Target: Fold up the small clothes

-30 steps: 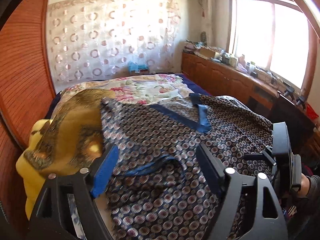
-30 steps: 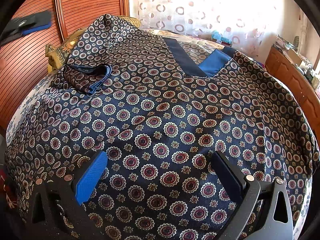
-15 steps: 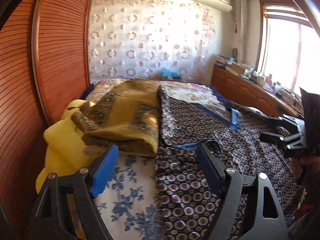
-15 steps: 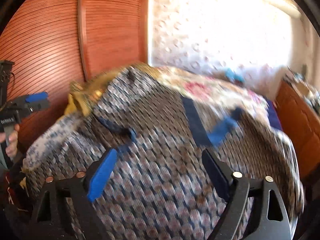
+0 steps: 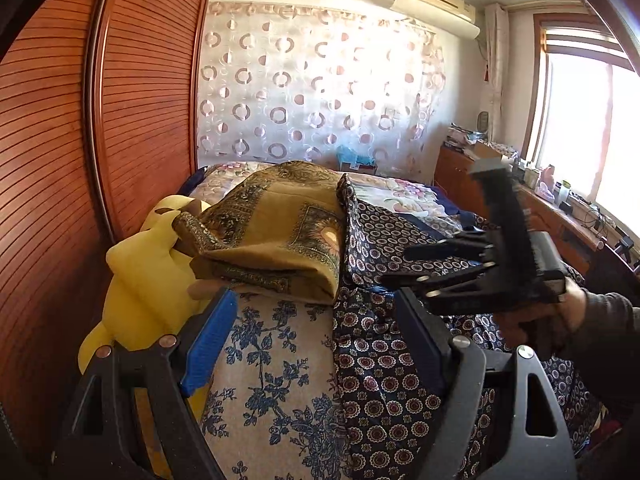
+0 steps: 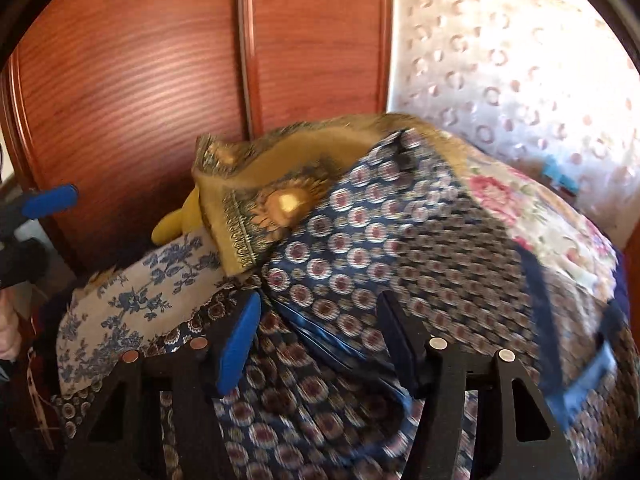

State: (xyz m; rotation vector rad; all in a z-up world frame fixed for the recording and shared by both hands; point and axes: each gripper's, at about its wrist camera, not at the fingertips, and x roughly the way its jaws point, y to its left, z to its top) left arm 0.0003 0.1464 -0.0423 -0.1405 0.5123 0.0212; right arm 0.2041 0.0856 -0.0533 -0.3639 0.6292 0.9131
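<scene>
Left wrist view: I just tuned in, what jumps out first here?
The navy medallion-print garment spread over the right half of the bed, its edge lying against a folded mustard-gold cloth on the left. A yellow plush toy sits wedged between that cloth and the wooden wardrobe. Both grippers are open and empty: the left gripper over the blue-floral sheet, the right gripper hovering over the garment.

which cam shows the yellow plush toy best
Left wrist view: the yellow plush toy shows sharp and mostly whole beside the gold patterned cloth. The right wrist view is blurred and shows only a small yellow bit poking from under that cloth.
</scene>
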